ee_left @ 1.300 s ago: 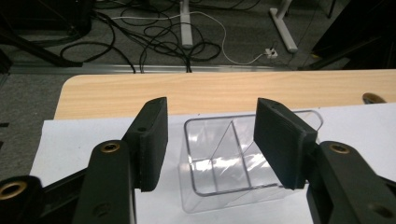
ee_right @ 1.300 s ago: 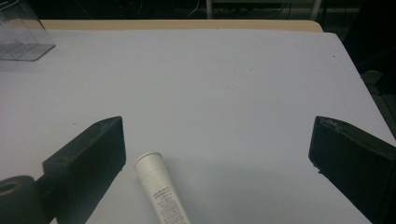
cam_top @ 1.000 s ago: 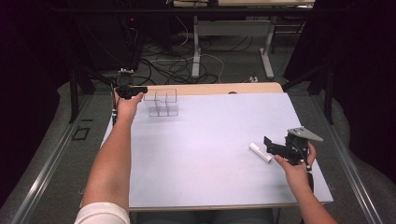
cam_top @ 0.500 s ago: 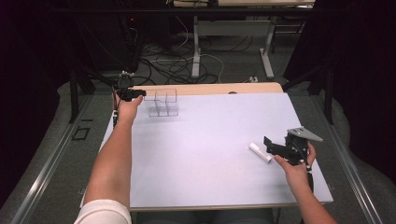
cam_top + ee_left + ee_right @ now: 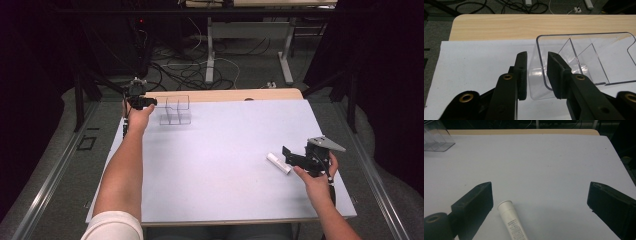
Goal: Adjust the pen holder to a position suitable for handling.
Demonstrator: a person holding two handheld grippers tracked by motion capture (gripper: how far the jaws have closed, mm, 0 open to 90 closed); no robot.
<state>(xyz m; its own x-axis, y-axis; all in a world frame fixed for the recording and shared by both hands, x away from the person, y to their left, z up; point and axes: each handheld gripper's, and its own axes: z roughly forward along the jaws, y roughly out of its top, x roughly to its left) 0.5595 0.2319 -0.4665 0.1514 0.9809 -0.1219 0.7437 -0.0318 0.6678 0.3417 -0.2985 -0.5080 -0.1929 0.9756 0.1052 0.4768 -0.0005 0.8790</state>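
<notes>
A wide white surface (image 5: 220, 170) is seen, with a strip of bare wood along its far edge. Near the far left corner a clear plastic organizer (image 5: 175, 110) with inner dividers is stood upright on it. The left hand-held gripper (image 5: 141, 102) is held at that organizer's left end; in the left gripper view its jaws have just been closing and are set on either side of the organizer's end wall (image 5: 539, 62), with a narrow gap left, so the wall is not yet pinched. Well apart, near the right edge, the right hand-held gripper (image 5: 292, 157) is held spread wide, nothing gripped. A small white tube (image 5: 511, 222) is lain flat between its jaws, nearer one.
</notes>
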